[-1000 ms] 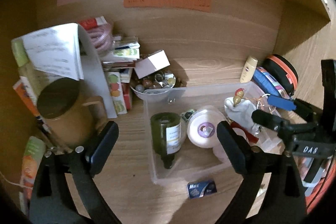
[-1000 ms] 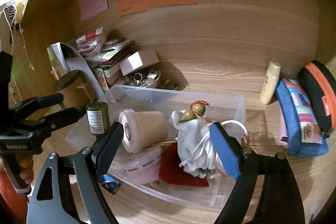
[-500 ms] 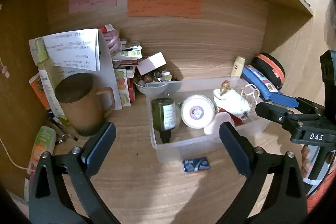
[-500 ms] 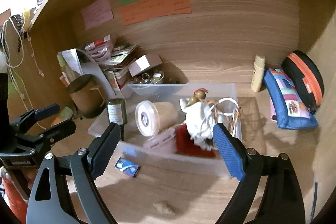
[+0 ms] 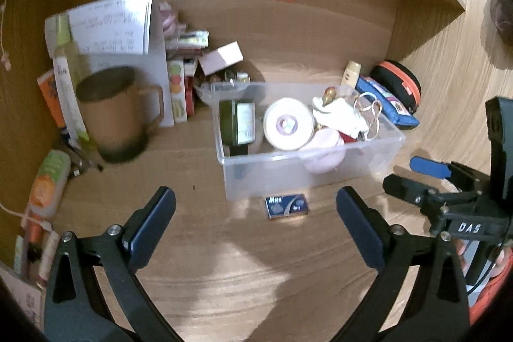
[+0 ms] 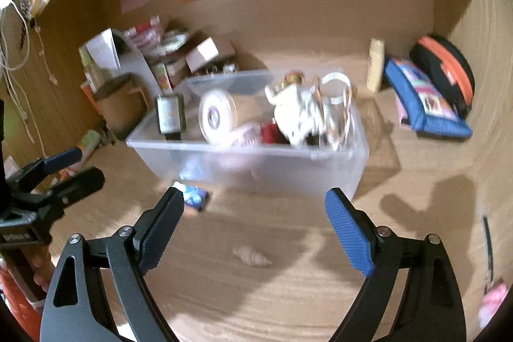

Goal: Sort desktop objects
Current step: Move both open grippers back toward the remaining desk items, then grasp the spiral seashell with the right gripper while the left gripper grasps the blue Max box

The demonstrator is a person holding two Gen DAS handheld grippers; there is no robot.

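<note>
Clear plastic bin (image 5: 307,169) sits at your 12 o'clock, already loaded. Left gripper (image 5: 256,207) and right gripper (image 6: 255,207) are both spread wide and empty. Approach the blue box (image 5: 286,206) carefully: a finger may bump the bin wall.

A clear plastic bin (image 5: 307,172) holds a lying green bottle (image 5: 237,122), tape roll (image 5: 288,127) and white pouch (image 5: 340,114).

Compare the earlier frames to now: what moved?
Both grippers, left and right, backed away from the bin, jaws open and empty; nothing grabbed or released. Bin contents, small blue box and mug stayed put.
</note>
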